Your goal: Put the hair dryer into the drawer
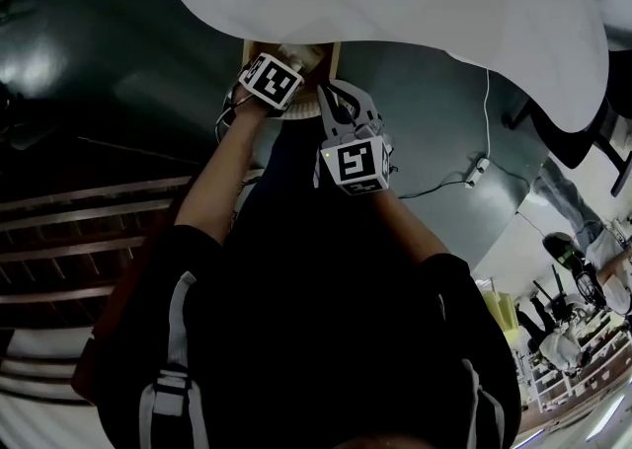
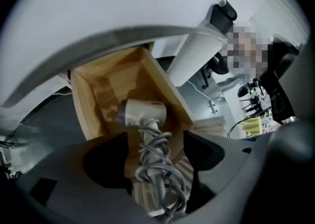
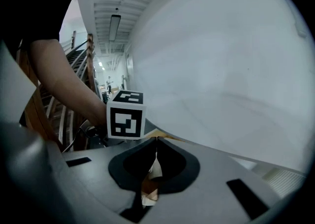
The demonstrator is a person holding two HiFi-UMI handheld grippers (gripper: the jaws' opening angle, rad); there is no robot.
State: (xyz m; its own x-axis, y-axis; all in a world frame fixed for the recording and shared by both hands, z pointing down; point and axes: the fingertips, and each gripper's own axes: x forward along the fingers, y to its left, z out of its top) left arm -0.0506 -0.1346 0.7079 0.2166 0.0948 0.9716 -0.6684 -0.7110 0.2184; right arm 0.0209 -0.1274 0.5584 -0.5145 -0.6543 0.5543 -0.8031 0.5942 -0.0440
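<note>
A: Left gripper view is showing the hair dryer point(image 2: 142, 113) lying inside the wooden drawer point(image 2: 84, 101); white body, grey cord point(image 2: 156, 166) bundled in loops, trailing toward the camera.
B: Head view is catching only a sliver of that drawer's rim; the white surface point(image 1: 395, 3) is covering the rest, dryer included.
A: The left tongs point(image 2: 156, 139) are standing wide over the cord, pads clear of it; the right tongs point(image 3: 156, 142) are sitting closed tip to tip.
B: A striped item point(image 2: 145, 196) under the cord is proving hard to identify; the drawer's near end is getting cut off.
</note>
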